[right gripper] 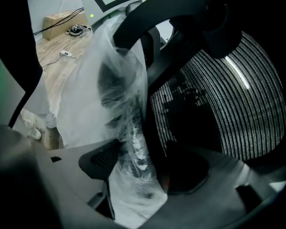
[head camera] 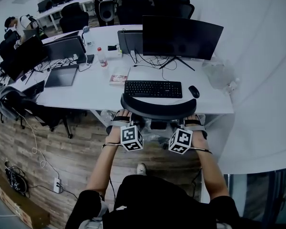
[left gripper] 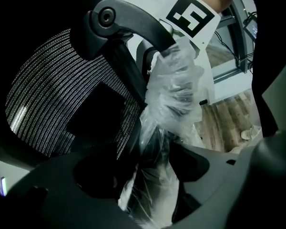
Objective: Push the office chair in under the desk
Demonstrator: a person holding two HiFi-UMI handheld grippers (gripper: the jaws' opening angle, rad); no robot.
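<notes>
The black office chair (head camera: 157, 109) stands at the white desk (head camera: 86, 97), its curved top rail just below the keyboard (head camera: 152, 88). My left gripper (head camera: 120, 120) holds the rail's left end and my right gripper (head camera: 193, 122) holds its right end. In the left gripper view the jaws (left gripper: 143, 171) close round the chair's frame, which is wrapped in clear plastic (left gripper: 176, 89), beside the mesh back (left gripper: 52, 99). The right gripper (right gripper: 143, 166) clamps the same plastic-wrapped frame (right gripper: 117, 94) next to the mesh (right gripper: 238, 104).
On the desk are a monitor (head camera: 181, 37), a mouse (head camera: 194, 91), a laptop (head camera: 62, 75) and a bottle (head camera: 102, 57). A white partition (head camera: 260, 104) runs close on the right. A power strip (head camera: 57, 185) and cables lie on the wood floor at the left.
</notes>
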